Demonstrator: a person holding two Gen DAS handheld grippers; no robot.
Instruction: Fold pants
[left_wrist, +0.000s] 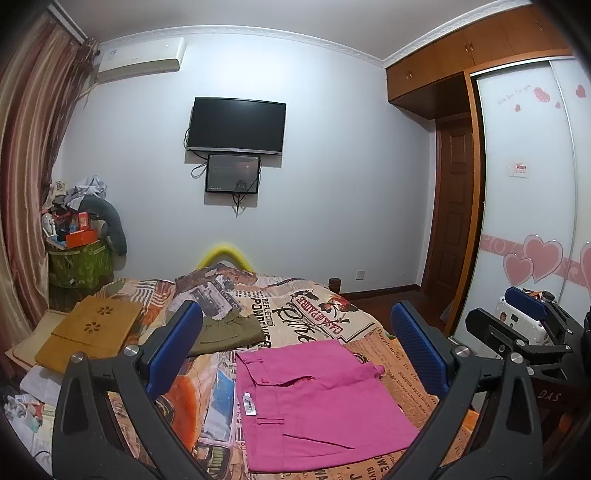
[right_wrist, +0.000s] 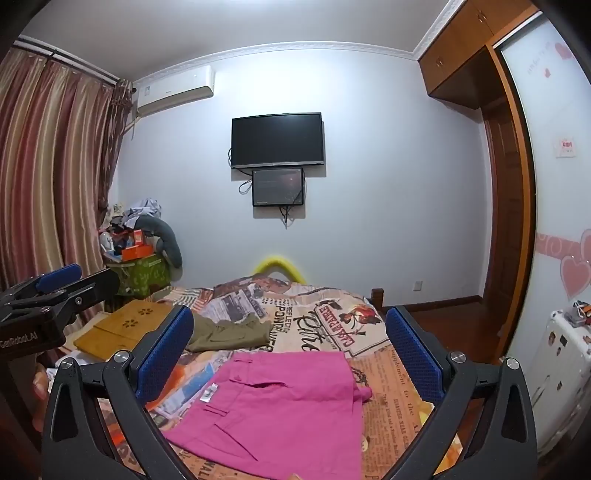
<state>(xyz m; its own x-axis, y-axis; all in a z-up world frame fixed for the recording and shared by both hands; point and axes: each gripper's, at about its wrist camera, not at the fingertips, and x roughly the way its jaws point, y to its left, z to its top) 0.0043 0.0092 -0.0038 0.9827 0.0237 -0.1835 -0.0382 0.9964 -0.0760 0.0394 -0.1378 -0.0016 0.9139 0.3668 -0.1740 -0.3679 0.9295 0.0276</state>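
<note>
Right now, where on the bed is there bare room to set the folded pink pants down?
Free: the printed bedspread beyond the pink pants, right of the olive pants; also the strip right of the pink pants. Crowded: the left edge, with the wooden lap desk.

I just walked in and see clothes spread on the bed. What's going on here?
A person holds a gripper in each hand over the bed. The left gripper and right gripper are both open and hold nothing. The pink pants lie folded flat in front of them; olive-green pants lie crumpled farther back, untouched.
</note>
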